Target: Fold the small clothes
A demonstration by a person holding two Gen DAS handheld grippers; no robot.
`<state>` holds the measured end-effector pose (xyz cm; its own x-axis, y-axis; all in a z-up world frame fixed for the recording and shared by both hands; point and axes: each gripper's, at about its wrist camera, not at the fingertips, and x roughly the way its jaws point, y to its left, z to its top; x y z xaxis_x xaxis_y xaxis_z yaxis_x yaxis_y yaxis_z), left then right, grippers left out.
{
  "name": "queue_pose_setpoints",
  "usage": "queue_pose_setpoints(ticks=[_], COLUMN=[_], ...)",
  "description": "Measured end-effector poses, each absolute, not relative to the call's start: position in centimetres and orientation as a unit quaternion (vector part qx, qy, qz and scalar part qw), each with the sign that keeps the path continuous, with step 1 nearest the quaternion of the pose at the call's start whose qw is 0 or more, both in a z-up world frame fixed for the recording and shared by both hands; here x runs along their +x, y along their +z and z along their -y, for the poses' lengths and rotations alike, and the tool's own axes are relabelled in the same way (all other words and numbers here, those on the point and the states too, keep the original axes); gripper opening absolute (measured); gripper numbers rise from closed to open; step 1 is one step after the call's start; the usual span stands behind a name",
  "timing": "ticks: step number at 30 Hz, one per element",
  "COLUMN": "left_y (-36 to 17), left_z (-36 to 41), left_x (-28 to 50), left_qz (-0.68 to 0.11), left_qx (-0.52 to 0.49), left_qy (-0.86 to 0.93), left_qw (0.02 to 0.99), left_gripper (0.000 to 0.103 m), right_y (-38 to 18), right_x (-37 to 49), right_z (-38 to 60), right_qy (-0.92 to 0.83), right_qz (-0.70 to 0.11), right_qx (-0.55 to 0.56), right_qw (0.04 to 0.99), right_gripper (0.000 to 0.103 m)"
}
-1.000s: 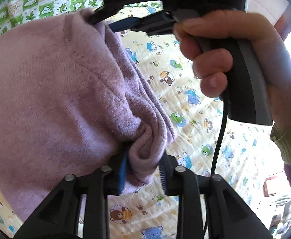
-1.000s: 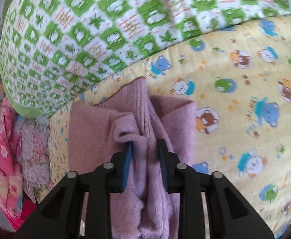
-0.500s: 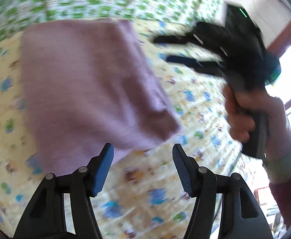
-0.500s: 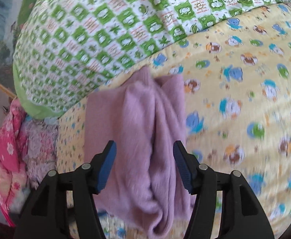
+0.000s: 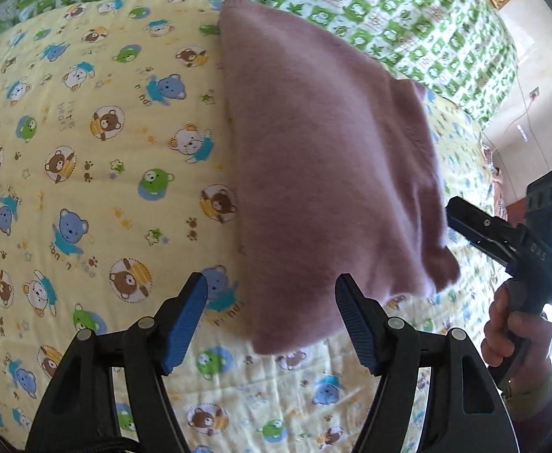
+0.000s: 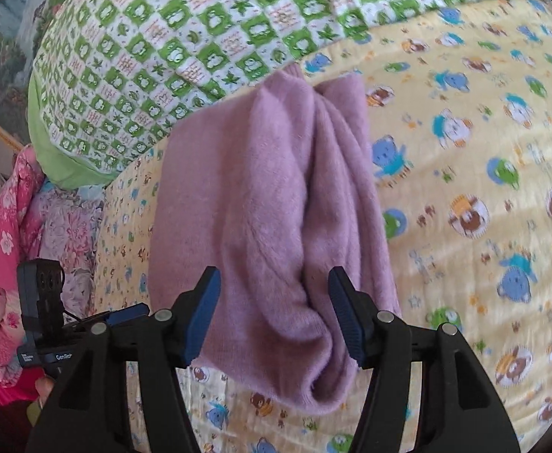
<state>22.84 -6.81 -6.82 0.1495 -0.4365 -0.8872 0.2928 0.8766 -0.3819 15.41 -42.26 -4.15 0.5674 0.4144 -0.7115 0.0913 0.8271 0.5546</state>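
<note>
Above the folded mauve garment [image 5: 325,158], both hand-held grippers tilt downward: left [image 5: 272,321] opening, right [image 6: 274,313] spread, neither gripping.

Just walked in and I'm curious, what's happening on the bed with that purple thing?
A person with a handheld gripper in each hand is folding a small mauve knit garment on a yellow bear-print quilt. It lies folded, nobody gripping it. The left gripper is opening, nothing between its pads; the right gripper is open above the garment's near end.

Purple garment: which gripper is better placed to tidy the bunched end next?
Probably right. The right gripper looks straight onto the purple garment's rumpled end; the left gripper, jaws opening on nothing, faces the smooth side.
</note>
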Motion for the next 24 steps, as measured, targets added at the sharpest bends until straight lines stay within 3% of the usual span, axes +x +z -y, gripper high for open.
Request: queue_pose_setpoints(ticks=[4, 5, 6, 7, 9, 14, 20, 22, 24], left_y=[-7.9, -8.2, -8.5, -8.9, -9.4, -9.0, -10.8, -11.1, -10.7], left_z=[7.2, 7.5, 8.0, 8.2, 9.3, 11.9, 13.6, 12.7, 12.2], left_x=[23.7, 23.8, 23.7, 23.8, 23.8, 23.6, 23.2, 22.8, 22.7], left_qz=[-0.619, -0.621, -0.623, -0.625, -0.630, -0.626, -0.639, -0.643, -0.643], left_qx=[-0.078, -0.082, -0.082, -0.082, -0.078, -0.062, -0.032, -0.036, -0.043], left_qy=[-0.241, -0.243, -0.244, -0.246, -0.248, -0.262, -0.258, -0.257, -0.258], left_qw=[0.743, 0.740, 0.738, 0.736, 0.731, 0.732, 0.724, 0.720, 0.720], left_gripper=[0.071, 0.073, 0.074, 0.074, 0.074, 0.074, 0.076, 0.076, 0.076], right_y=[-5.2, -5.5, -5.9, -6.1, -5.7, -3.5, -7.5, -7.4, -6.5], right_x=[15.9, 15.9, 15.9, 15.8, 15.5, 15.0, 15.5, 15.4, 15.2], right_z=[41.6, 41.5, 41.5, 41.6, 42.5, 45.2, 45.5, 45.9, 46.2], right_qy=[0.090, 0.091, 0.090, 0.089, 0.090, 0.075, 0.061, 0.059, 0.043], right_qz=[-0.476, -0.480, -0.491, -0.495, -0.487, -0.466, -0.499, -0.495, -0.493], right_qx=[0.254, 0.249, 0.240, 0.238, 0.246, 0.255, 0.255, 0.274, 0.271], right_qw=[0.838, 0.836, 0.833, 0.831, 0.833, 0.844, 0.826, 0.822, 0.826], right_gripper=[0.059, 0.046, 0.026, 0.017, 0.012, 0.011, 0.013, 0.020, 0.043])
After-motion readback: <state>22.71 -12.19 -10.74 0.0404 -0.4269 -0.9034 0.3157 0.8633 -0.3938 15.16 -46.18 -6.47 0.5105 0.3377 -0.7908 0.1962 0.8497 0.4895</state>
